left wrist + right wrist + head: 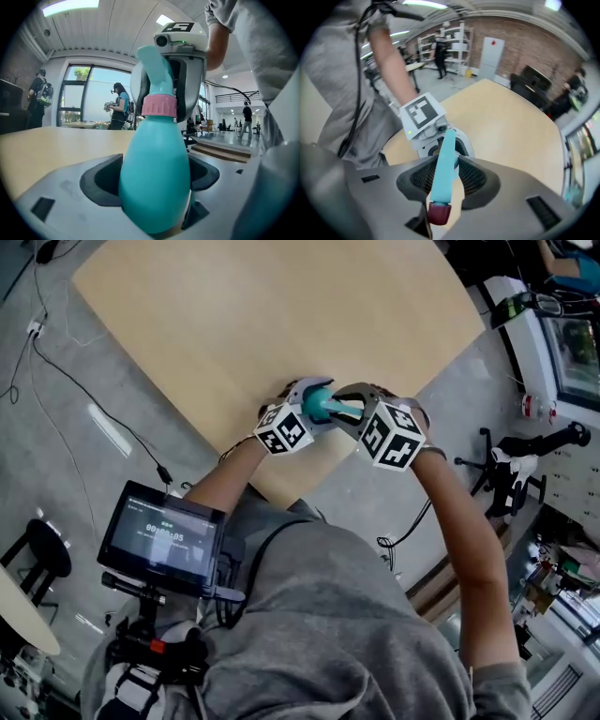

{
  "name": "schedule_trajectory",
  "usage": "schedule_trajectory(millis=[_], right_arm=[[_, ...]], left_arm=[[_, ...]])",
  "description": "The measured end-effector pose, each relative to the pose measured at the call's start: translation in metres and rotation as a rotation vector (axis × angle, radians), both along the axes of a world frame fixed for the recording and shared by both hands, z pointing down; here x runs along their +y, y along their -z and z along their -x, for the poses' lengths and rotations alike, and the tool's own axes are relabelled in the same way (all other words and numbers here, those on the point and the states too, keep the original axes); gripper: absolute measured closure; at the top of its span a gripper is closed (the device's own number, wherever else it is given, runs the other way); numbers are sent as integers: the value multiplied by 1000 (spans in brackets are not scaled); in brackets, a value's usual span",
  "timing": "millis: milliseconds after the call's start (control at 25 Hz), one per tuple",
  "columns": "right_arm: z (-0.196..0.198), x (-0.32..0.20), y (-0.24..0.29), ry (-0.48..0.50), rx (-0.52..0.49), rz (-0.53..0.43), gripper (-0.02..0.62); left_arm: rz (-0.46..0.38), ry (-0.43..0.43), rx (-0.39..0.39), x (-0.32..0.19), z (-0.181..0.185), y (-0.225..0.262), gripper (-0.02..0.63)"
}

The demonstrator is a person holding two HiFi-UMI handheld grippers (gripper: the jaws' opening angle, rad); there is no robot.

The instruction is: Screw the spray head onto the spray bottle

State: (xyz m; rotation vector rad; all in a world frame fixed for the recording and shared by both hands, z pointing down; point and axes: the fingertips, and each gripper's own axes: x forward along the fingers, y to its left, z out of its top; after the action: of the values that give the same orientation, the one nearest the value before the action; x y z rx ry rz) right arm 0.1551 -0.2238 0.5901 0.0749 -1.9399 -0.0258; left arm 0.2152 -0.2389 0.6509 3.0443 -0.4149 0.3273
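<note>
The left gripper (153, 177) is pinching the teal bottle (154, 150). Its two jaws press on the wide belly from either side, and the bottle stands upright between them, straight ahead of the tool. Above the jaws, a pink collar (159, 105) sits at the bottle's neck, and the teal spray head (157, 70) rises from it. The right gripper (450, 174) points steeply down onto the top. Its jaws are closed on the spray head, which runs as a long teal bar between the pads. A dark red nozzle (439, 213) sticks out at the near end, close under that tool's camera. The collar seems seated on the neck, though how far it is threaded cannot be told. Just beyond the right gripper's jaws shows the left gripper's marker cube (421, 112). Both tools meet over the near edge of the light wooden table (234, 324)
</note>
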Motion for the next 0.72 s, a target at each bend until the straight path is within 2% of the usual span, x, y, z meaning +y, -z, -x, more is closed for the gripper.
schedule_trajectory(millis=[120,160,200,280,400,600,720], right_arm=[[-10,-7,7,-598,-152,21,463],[-12,-6,8,-759,-203,16,463],[-13,-4,8,-867,-242,-3,463],[-13,-2,7,-972,-284,-45,463],[-14,-3,6,-967,-289,-52,462],[-13,2,7,-796,-234,21,443],[-12,0,22,-675,-210,14,411]], left_arm=[[-3,111,7,-5,-4,4,218],[0,150,6,-4,-4,4,218],[4,188,5,-3,-3,4,218],[16,253,7,-2,-2,2,218],[22,288,11,-4,-1,2,218],[21,274,15,-4,-4,4,218],[23,265,14,-5,-7,2,218]])
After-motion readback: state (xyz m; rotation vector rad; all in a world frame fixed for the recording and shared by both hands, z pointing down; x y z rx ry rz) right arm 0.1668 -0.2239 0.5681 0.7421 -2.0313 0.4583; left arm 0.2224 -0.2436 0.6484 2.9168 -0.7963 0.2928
